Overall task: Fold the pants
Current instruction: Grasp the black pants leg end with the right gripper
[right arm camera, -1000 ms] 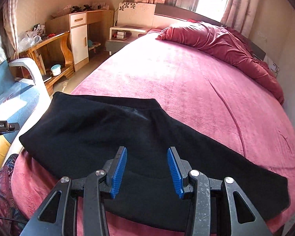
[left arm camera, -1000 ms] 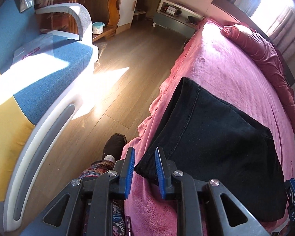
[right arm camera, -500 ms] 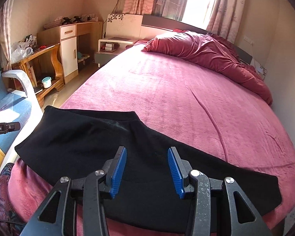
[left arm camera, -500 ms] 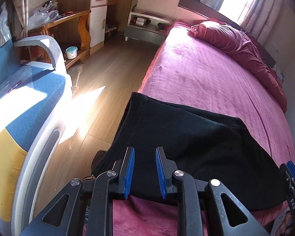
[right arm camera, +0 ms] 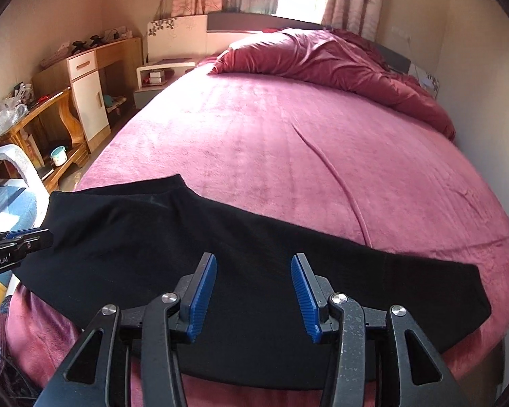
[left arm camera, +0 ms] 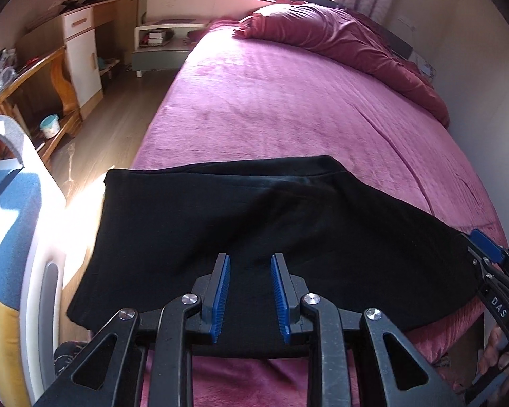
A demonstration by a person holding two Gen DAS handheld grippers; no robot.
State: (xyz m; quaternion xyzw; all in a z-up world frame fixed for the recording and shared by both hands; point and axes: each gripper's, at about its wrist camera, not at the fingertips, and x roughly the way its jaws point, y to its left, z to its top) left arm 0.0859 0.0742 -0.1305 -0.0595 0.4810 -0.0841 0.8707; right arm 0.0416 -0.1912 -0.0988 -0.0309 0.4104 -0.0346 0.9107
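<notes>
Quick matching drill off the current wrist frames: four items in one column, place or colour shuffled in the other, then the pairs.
Items:
1. pants
2. crumpled quilt
3. small lidded pot
4. nightstand

Descriptions:
A. on the low wooden shelf
B. black, spread flat across the near end of the bed
C. beside the head of the bed, on the floor
D. dark red, bunched at the far end of the bed

Pairs: 1-B, 2-D, 3-A, 4-C
</notes>
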